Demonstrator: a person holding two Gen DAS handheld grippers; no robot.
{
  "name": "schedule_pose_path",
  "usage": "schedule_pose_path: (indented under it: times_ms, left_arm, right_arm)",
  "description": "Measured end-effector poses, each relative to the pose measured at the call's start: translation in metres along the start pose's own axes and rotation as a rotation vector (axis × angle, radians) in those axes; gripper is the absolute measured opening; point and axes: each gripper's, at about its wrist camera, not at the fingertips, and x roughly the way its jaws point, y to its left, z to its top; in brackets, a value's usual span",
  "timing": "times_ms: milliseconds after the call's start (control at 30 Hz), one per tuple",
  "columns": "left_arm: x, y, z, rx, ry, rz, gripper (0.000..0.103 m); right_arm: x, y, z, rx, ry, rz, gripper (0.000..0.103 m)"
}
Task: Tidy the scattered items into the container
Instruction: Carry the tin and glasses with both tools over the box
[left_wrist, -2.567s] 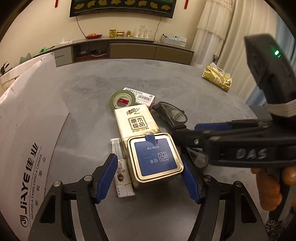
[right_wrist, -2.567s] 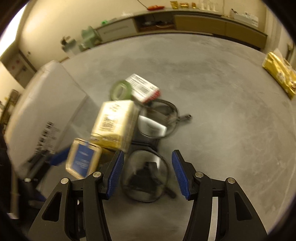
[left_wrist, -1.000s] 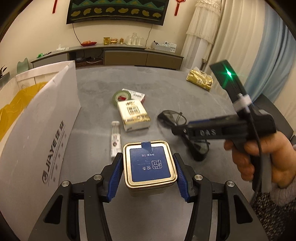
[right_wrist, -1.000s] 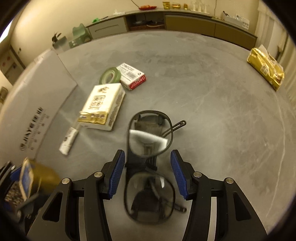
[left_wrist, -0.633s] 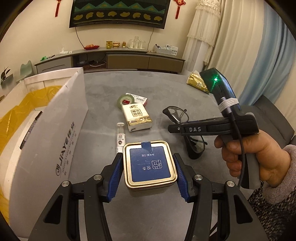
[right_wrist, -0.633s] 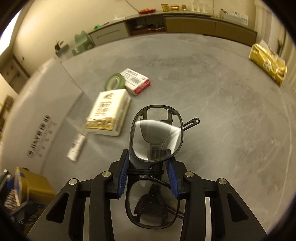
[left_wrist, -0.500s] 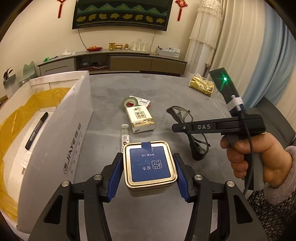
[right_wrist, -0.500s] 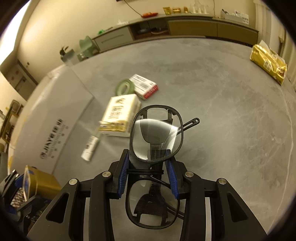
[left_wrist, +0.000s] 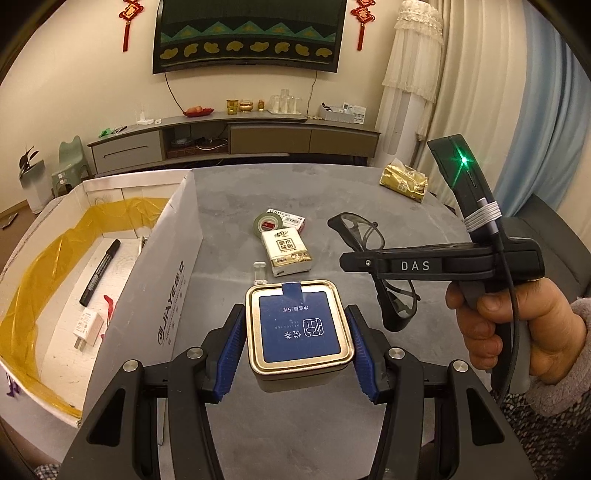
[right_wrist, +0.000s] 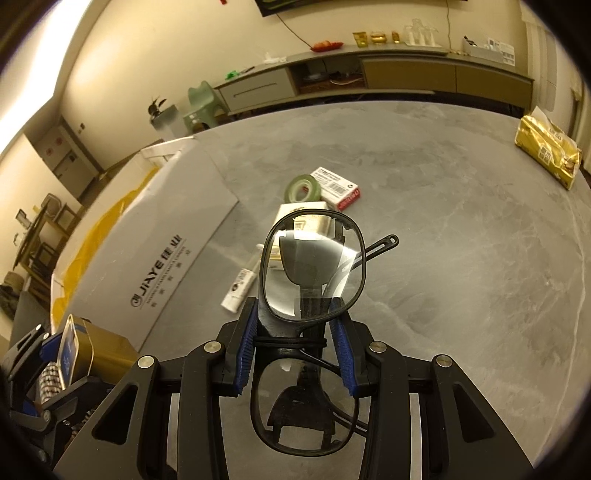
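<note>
My left gripper is shut on a gold tin with a blue label, held above the grey table. The tin also shows at the lower left of the right wrist view. My right gripper is shut on the bridge of black-framed glasses, lifted off the table. In the left wrist view a hand holds that gripper to the right of the tin, and the glasses hang from it. The open white box with a yellow liner stands left of the tin.
A black marker and a white charger lie in the box. On the table lie a green tape roll, a red-and-white carton, a tissue pack, a small tube and, far right, a gold packet.
The right gripper shut on the glasses and raised them. The left gripper lifted the tin off the table and drew back, so the inside of the box now shows.
</note>
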Motion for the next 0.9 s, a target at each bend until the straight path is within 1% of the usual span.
schedule_pose_path:
  times_ms: [267,467,700,900]
  left_arm:
    - [-0.01,-0.004,0.002,0.006,0.004,0.034,0.054]
    - [-0.016,-0.002,0.003,-0.009,0.004,0.059,0.054]
    - [-0.029,0.006,0.007,-0.031,-0.021,0.066,0.054]
    - [-0.039,0.013,0.011,-0.051,-0.046,0.066,0.054]
  right_arm:
    - [-0.017,0.014,-0.007,-0.027,-0.019,0.026,0.04]
    - [-0.025,0.026,-0.01,-0.05,-0.032,0.038,0.04]
    - [-0.033,0.043,-0.014,-0.084,-0.051,0.041,0.04]
    - [-0.039,0.058,-0.019,-0.094,-0.054,0.067,0.04]
